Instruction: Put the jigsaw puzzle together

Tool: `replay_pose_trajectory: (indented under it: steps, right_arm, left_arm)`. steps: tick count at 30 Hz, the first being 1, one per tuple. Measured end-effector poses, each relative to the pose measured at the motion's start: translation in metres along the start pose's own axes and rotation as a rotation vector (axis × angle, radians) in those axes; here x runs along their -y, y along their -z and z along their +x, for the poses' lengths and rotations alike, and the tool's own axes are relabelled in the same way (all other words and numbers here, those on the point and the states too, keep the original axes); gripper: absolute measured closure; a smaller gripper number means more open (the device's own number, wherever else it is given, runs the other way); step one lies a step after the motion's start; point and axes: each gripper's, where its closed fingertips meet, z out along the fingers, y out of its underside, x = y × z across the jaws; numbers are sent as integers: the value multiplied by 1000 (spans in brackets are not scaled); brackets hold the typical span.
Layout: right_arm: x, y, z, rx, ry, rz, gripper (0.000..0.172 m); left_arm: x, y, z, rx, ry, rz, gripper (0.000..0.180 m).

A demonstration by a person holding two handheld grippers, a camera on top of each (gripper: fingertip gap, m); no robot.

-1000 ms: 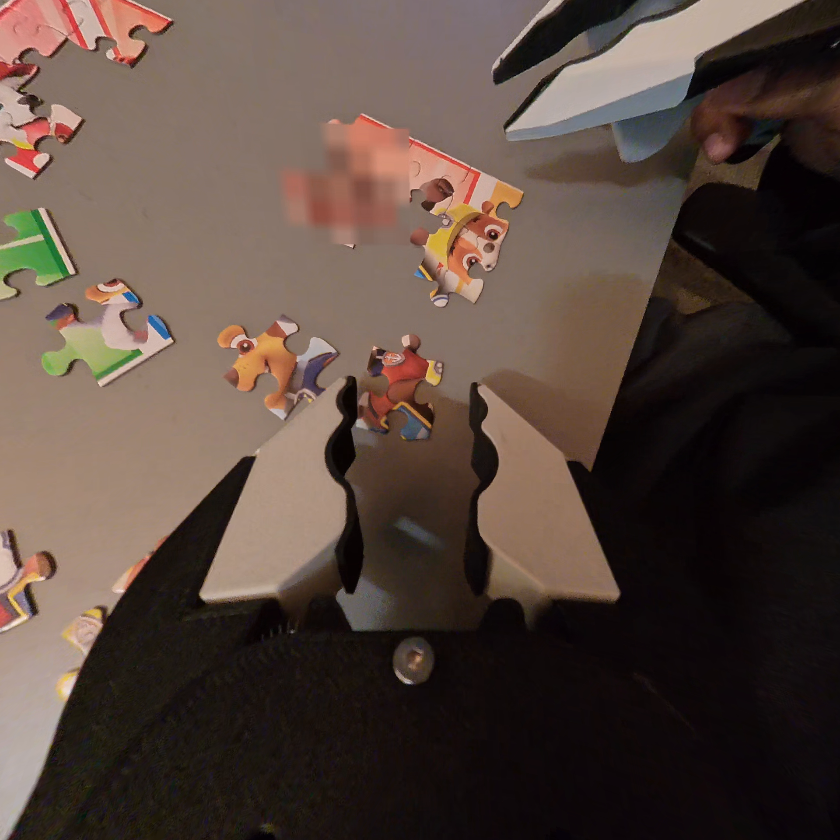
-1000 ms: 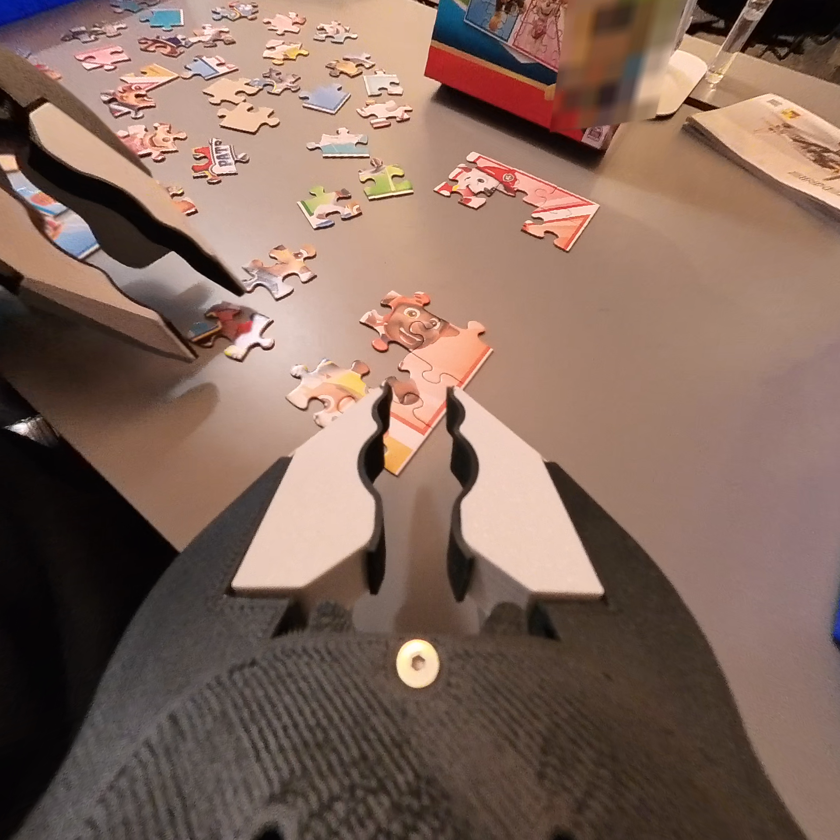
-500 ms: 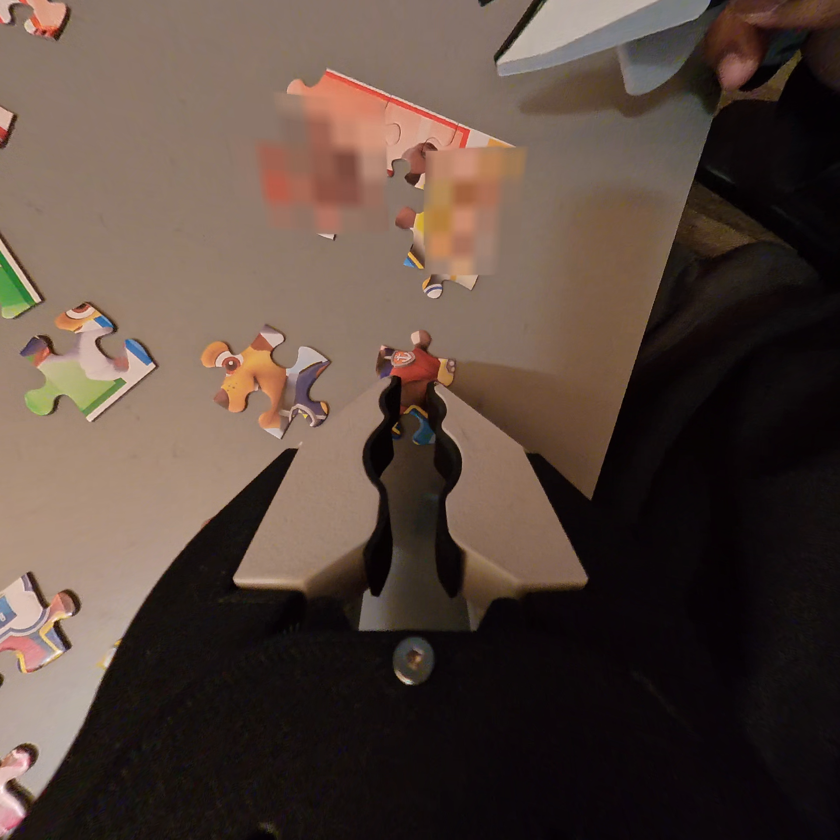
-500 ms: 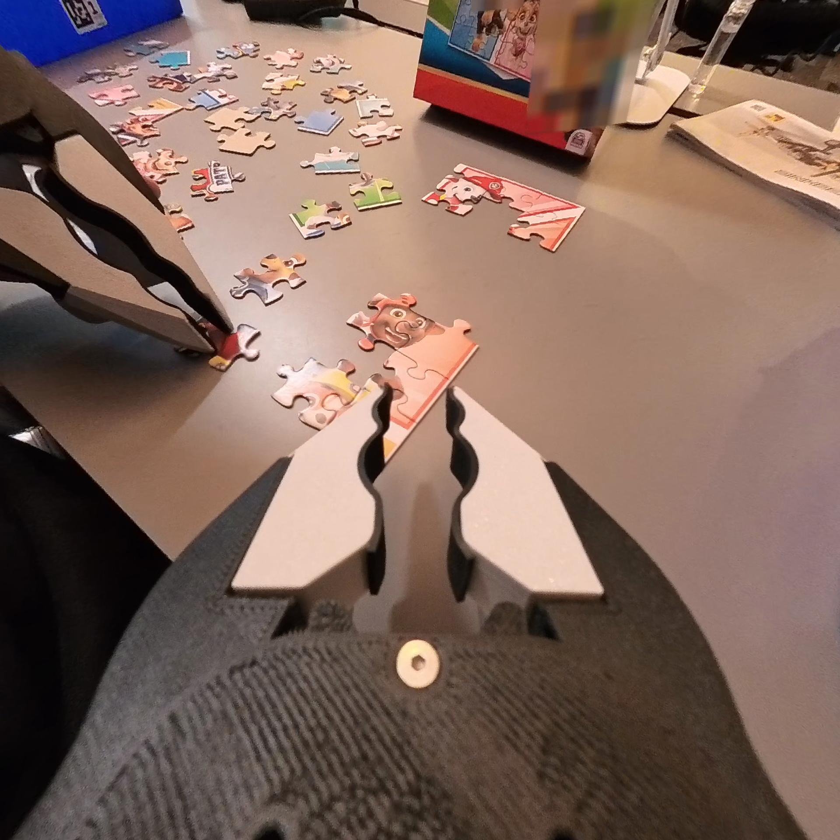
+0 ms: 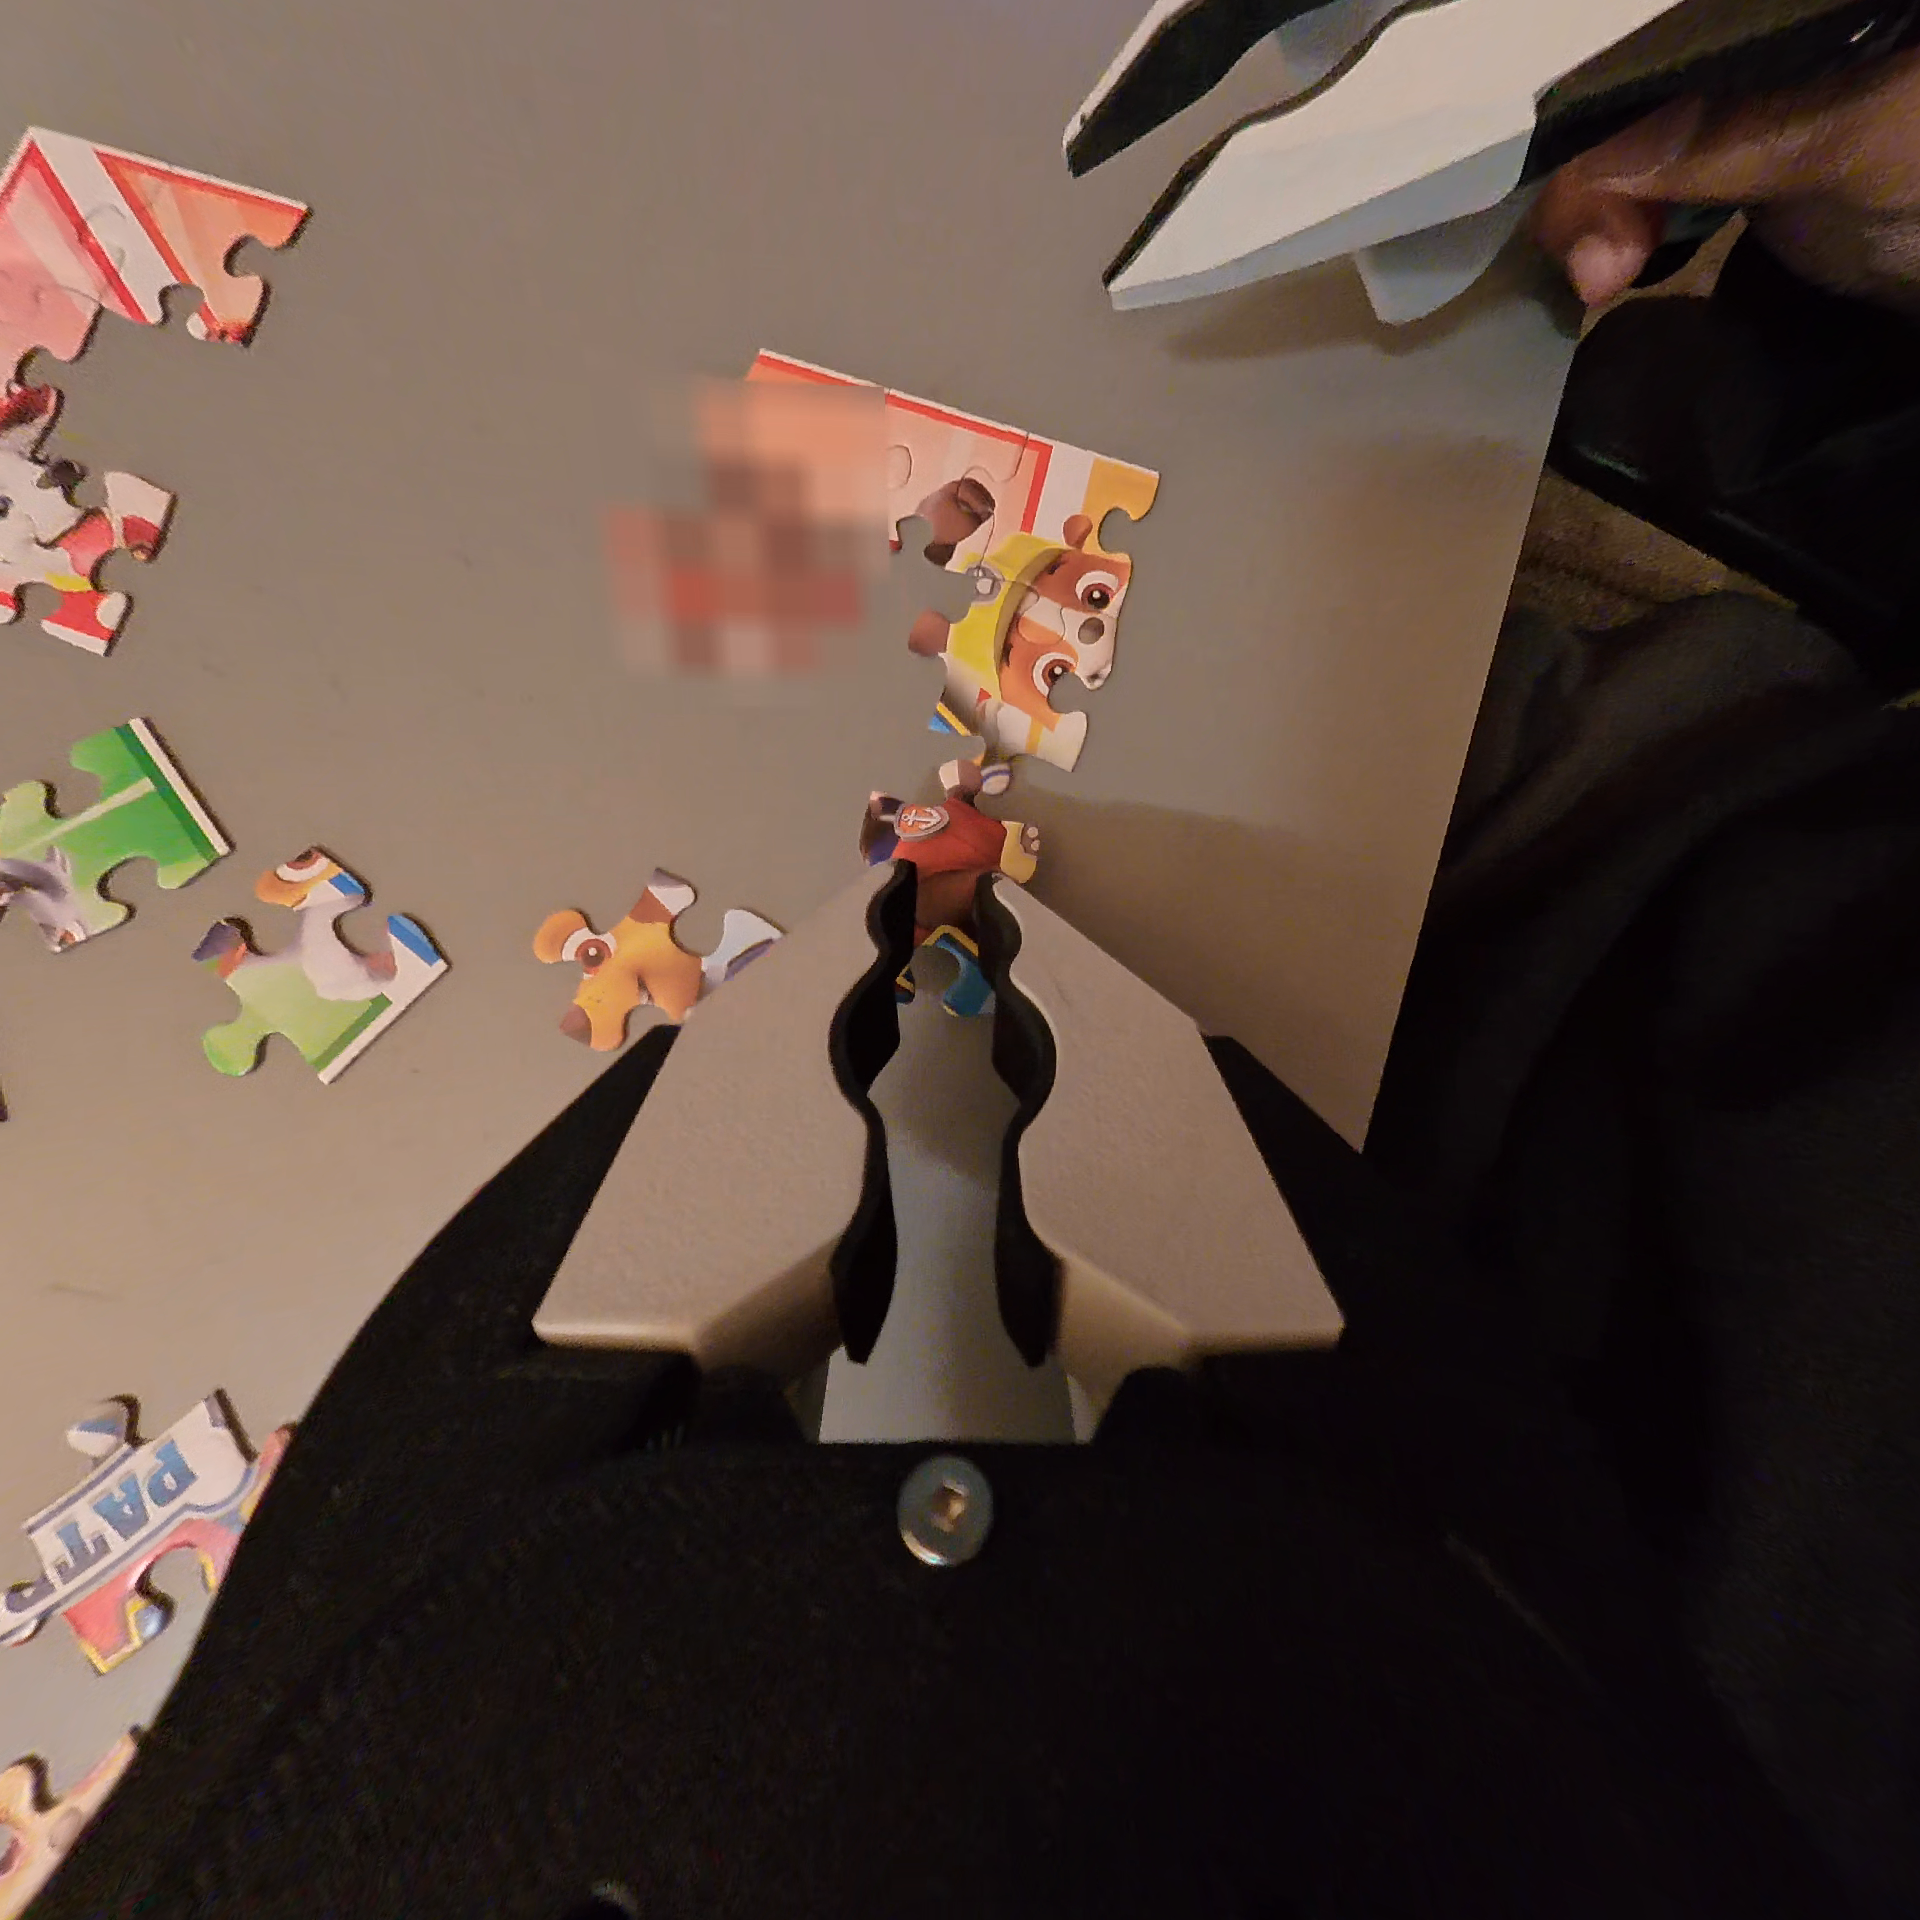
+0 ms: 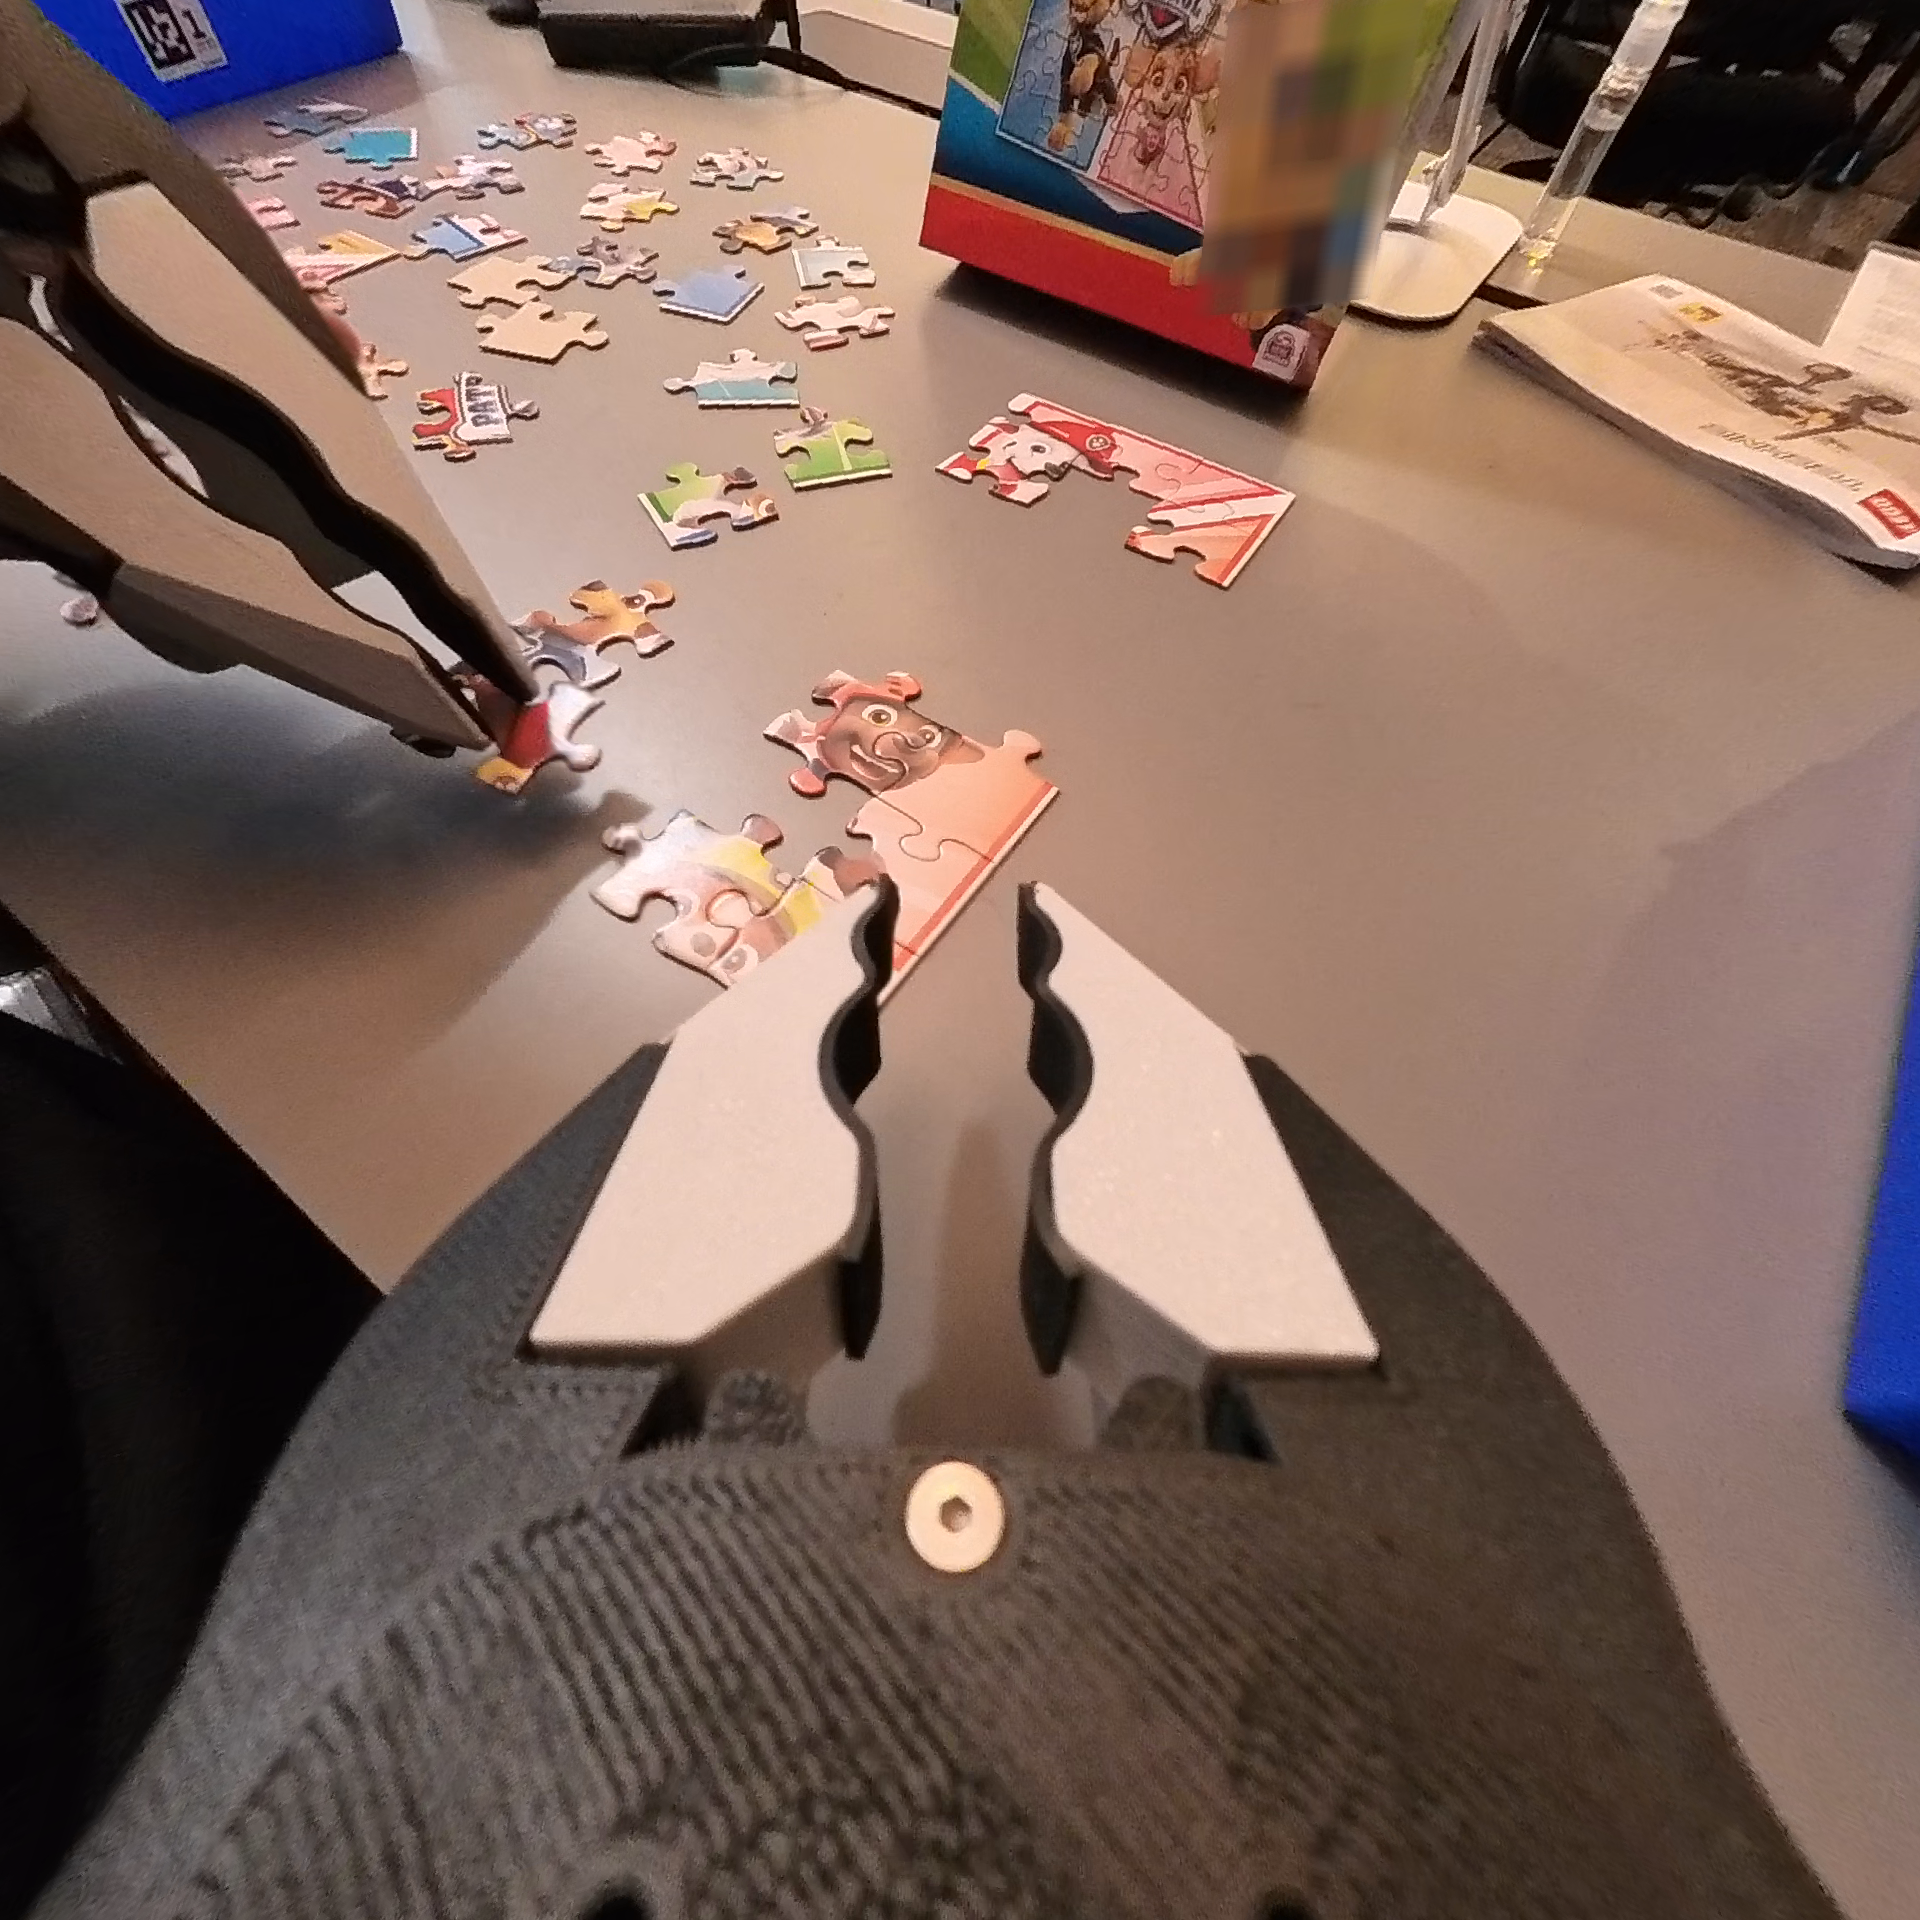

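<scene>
My left gripper (image 5: 940, 883) is shut on a red and blue puzzle piece (image 5: 951, 842); both pads press its sides. The piece hangs tilted just above the grey table (image 5: 520, 208), close to the lower edge of a joined cluster of pieces (image 5: 1023, 582). The right wrist view shows the same grasp: the left gripper (image 6: 499, 707) pinches the piece (image 6: 540, 732) with a shadow under it. My right gripper (image 6: 956, 904) is open and holds nothing, over the table beside the joined cluster (image 6: 914, 790). It also shows at the top right of the left wrist view (image 5: 1299, 156).
An orange dog piece (image 5: 634, 961) lies left of the left fingers. Several loose pieces (image 6: 623, 260) are spread across the far left. A second joined cluster (image 6: 1122, 478), a puzzle box (image 6: 1091, 208) and a booklet (image 6: 1714, 405) lie farther off. The table edge (image 5: 1455, 779) runs on the right. The left gripper's tips are roughly 12 cm from the right gripper's.
The left jaws closed on the red piece as it lay on the table. They have since raised it and carried it toward the joined cluster. The right gripper has barely moved.
</scene>
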Motion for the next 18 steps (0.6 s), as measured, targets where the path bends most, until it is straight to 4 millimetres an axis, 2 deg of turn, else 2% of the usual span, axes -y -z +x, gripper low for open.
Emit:
replay_pose_trajectory:
  steps: [12,15,18]
  right_arm:
    - [1,0,-5,22,10,4,150]
    - [17,4,-26,120,-32,82,146]
    - [43,9,-53,268,-178,219,144]
  left_arm:
    - [17,0,4,10,-36,48,173]
    - [24,4,2,28,-31,93,172]
    - [34,10,2,41,-22,158,172]
